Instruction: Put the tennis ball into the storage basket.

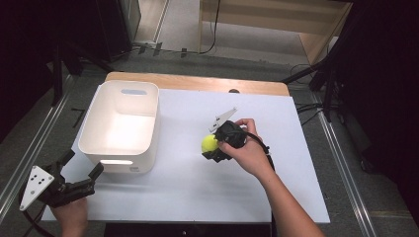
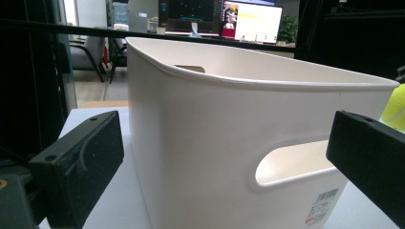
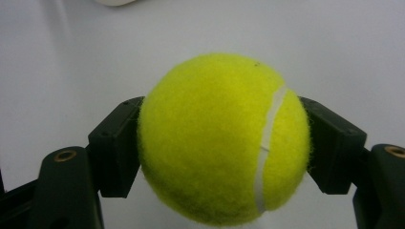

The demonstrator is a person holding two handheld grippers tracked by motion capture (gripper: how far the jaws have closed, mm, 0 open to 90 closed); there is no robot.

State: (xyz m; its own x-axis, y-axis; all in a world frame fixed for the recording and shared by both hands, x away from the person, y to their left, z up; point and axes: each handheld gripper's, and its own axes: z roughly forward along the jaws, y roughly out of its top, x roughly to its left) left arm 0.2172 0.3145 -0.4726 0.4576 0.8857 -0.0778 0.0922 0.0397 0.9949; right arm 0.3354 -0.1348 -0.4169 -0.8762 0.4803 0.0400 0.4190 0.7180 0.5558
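One white bin (image 1: 120, 126) is sitting on the table (image 1: 188, 182) with nothing lying inside it. Right gripper (image 1: 213, 146) is pinching the tennis ball (image 1: 209, 143) between its pads — just right of the bin. Left gripper (image 1: 79, 170) is gaping wide — holding nothing — near the bin's front corner.
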